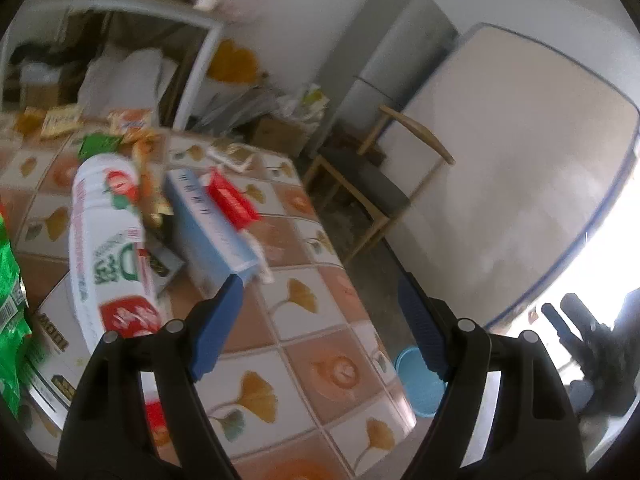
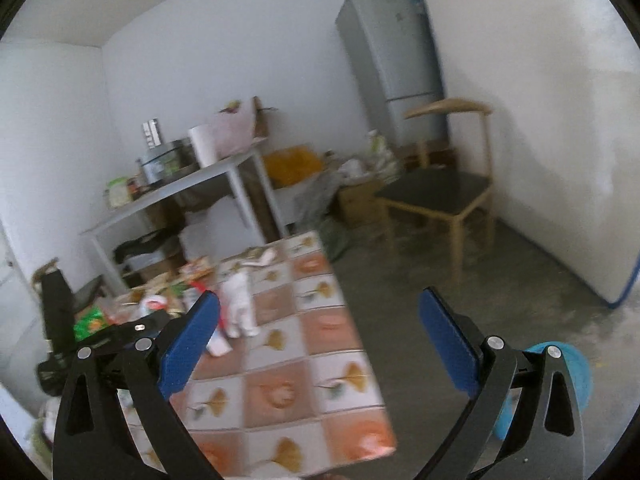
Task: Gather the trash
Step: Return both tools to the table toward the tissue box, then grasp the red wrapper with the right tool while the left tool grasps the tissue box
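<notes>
Lying on the table [image 1: 304, 320]: white bottle [image 1: 108, 248] on its side, blue carton [image 1: 212, 224] tilted, red packet [image 1: 234, 200], green wrapper [image 1: 10, 300], all blurred.

Tiled table [image 1: 304, 308] bears white bottle [image 1: 104, 248], blue box [image 1: 212, 224], seemingly wrappers [image 1: 132, 124].

Trash crowds the table's [image 1: 304, 344] left side around the white bottle [image 1: 106, 240]; its right side lies bare.
</notes>
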The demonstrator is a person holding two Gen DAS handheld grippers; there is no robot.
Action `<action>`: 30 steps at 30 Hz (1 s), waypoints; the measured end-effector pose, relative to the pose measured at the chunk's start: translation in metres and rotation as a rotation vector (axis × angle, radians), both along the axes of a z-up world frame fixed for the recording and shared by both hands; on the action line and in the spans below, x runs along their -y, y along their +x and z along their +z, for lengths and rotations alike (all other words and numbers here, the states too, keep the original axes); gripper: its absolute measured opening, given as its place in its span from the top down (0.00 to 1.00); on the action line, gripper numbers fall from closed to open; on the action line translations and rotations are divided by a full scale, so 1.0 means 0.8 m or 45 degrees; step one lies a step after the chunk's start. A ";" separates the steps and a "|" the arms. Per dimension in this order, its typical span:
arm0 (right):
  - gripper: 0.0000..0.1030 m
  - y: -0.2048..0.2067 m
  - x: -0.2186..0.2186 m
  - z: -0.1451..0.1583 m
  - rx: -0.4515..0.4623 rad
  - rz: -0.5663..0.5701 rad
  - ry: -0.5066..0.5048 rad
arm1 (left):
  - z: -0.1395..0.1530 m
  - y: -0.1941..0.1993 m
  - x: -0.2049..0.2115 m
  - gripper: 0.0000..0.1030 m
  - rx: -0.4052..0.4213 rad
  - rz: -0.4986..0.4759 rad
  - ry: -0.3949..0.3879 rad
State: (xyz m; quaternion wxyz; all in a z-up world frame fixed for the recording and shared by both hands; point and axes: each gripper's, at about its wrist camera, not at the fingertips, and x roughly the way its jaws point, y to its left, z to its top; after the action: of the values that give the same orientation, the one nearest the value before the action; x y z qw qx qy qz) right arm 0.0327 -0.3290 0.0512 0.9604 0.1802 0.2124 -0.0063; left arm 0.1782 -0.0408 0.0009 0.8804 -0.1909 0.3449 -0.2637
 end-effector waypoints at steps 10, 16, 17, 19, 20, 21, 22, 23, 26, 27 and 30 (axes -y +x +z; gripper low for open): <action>0.28 0.123 -0.069 -0.026 -0.116 0.297 0.126 | -0.033 0.050 -0.051 0.27 -0.140 0.051 -0.063; 0.36 0.185 -0.111 -0.044 -0.192 0.424 0.134 | -0.016 0.049 -0.074 0.27 -0.099 0.119 0.087; 0.37 0.194 -0.117 -0.047 -0.205 0.443 0.135 | -0.013 0.051 -0.075 0.27 -0.091 0.135 0.121; 0.42 0.212 -0.130 -0.054 -0.231 0.478 0.126 | -0.006 0.057 -0.079 0.27 -0.076 0.157 0.164; 0.43 0.222 -0.135 -0.058 -0.245 0.498 0.121 | -0.003 0.060 -0.080 0.27 -0.058 0.150 0.168; 0.43 0.230 -0.140 -0.061 -0.256 0.513 0.115 | 0.000 0.062 -0.080 0.27 -0.045 0.144 0.177; 0.45 0.239 -0.145 -0.063 -0.266 0.524 0.106 | 0.005 0.066 -0.079 0.27 -0.025 0.135 0.195; 0.45 0.246 -0.149 -0.065 -0.275 0.537 0.095 | 0.010 0.071 -0.076 0.27 -0.006 0.121 0.214; 0.46 0.266 -0.161 -0.070 -0.301 0.583 0.061 | 0.023 0.087 -0.069 0.27 0.004 0.097 0.271; 0.46 0.271 -0.164 -0.072 -0.307 0.598 0.048 | 0.026 0.096 -0.067 0.28 -0.002 0.091 0.289; 0.46 0.291 -0.175 -0.079 -0.338 0.634 0.012 | 0.025 0.138 -0.071 0.33 -0.094 0.079 0.304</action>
State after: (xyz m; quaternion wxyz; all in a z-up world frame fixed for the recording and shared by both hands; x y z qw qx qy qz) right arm 0.2652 -0.1887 -0.0121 0.8954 0.1245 0.3740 0.2073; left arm 0.2884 0.0160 0.0213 0.8912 -0.1047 0.4002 -0.1862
